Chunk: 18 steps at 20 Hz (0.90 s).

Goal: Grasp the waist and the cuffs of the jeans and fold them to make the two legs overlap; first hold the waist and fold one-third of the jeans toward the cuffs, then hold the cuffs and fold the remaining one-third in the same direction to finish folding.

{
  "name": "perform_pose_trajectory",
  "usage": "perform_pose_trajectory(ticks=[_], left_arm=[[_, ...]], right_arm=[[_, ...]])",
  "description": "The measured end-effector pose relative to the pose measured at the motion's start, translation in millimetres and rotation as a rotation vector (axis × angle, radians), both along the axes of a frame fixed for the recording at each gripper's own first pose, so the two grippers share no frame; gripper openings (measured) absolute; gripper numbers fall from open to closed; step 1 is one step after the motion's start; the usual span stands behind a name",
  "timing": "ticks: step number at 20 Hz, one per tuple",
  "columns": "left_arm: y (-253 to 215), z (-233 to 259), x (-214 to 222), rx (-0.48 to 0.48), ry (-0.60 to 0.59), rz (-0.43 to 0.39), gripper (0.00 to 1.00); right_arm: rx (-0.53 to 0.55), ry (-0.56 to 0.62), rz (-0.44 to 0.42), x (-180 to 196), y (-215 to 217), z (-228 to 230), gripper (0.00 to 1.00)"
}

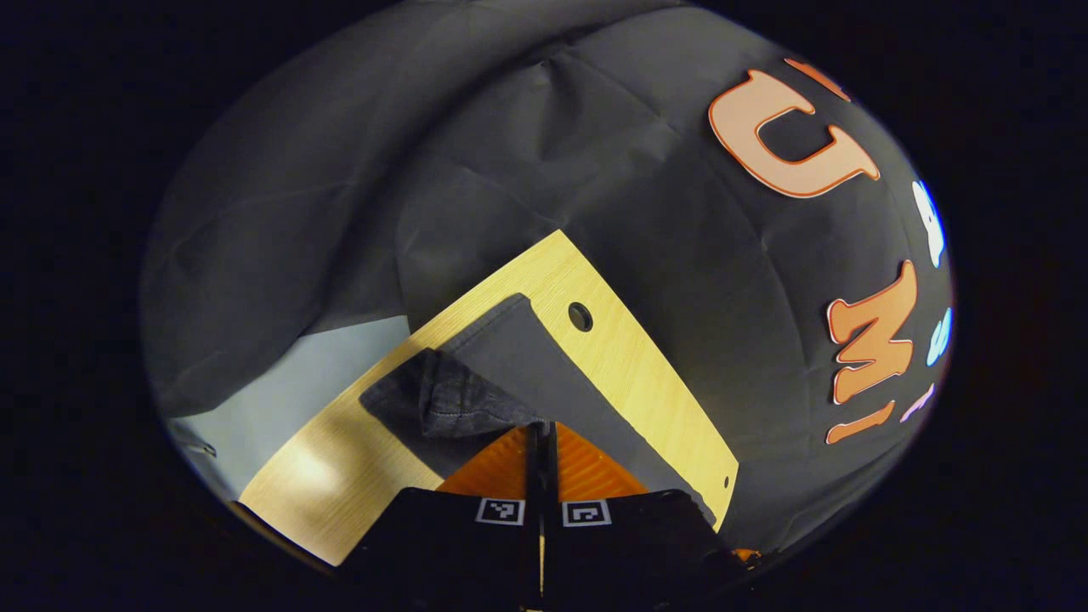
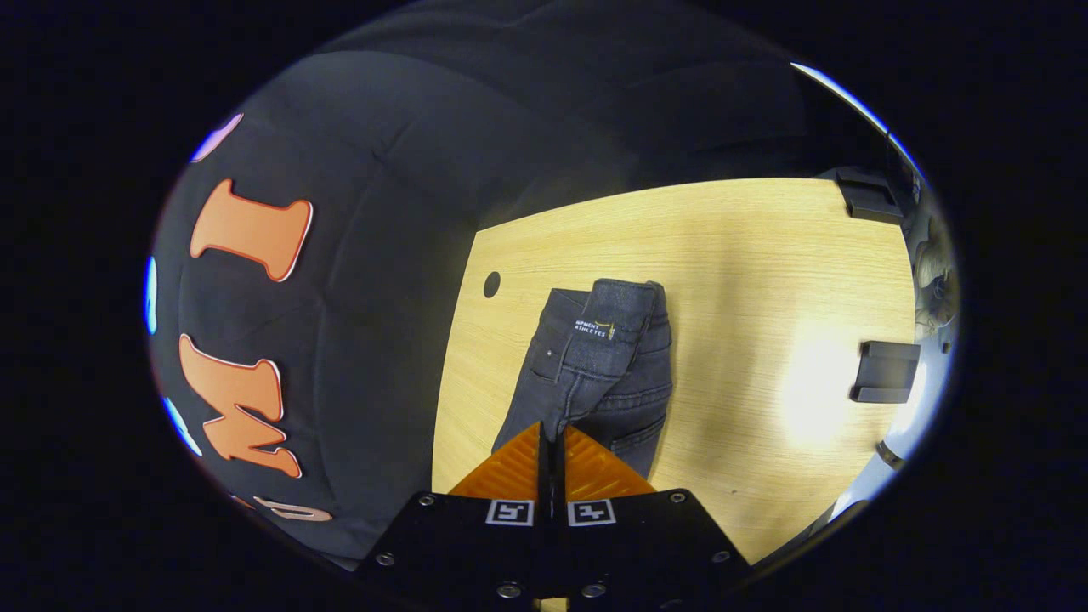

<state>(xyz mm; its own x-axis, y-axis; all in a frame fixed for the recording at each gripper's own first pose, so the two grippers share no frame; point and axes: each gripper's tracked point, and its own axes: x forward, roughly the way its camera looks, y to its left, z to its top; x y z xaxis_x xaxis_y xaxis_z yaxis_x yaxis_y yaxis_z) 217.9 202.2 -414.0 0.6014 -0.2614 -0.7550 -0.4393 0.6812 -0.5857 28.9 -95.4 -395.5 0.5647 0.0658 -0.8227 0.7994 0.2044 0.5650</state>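
Dark grey jeans (image 2: 608, 365) lie bunched on the pale wooden table (image 2: 748, 255), with the waist patch at the far end of the heap. My right gripper (image 2: 551, 435) is shut, and a raised edge of the denim is pinched between its fingers. In the left gripper view, my left gripper (image 1: 541, 429) is also shut, its tips clamped on a fold of the jeans (image 1: 450, 395) that rises from the table (image 1: 629, 357). A smooth grey stretch of the cloth (image 1: 544, 357) runs past the tips toward the table's edge.
The table has a round hole near its far edge (image 2: 491, 284) (image 1: 580, 316). Two black blocks (image 2: 884, 371) (image 2: 867, 200) sit on its right side. The booth's black cloth wall (image 2: 357, 255) stands close behind the table, and pale floor (image 1: 280, 399) lies beyond its left edge.
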Motion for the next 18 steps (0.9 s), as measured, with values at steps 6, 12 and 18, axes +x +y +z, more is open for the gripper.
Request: perform_pose_trajectory(ticks=[6,12,18], left_arm=[[7.2,-12.5,42.4,0.056,0.020,-0.009,0.02],[2.0,-31.8,76.1,0.190,0.054,-0.023,0.02],[5.8,-67.5,94.3,0.232,0.134,0.014,0.02]], right_arm=[[-0.005,0.004,0.040,38.1,-2.1,2.4,0.01],[0.022,0.053,0.093,93.6,-1.7,-43.4,0.01],[0.057,0.107,0.140,130.6,0.9,-92.6,0.00]])
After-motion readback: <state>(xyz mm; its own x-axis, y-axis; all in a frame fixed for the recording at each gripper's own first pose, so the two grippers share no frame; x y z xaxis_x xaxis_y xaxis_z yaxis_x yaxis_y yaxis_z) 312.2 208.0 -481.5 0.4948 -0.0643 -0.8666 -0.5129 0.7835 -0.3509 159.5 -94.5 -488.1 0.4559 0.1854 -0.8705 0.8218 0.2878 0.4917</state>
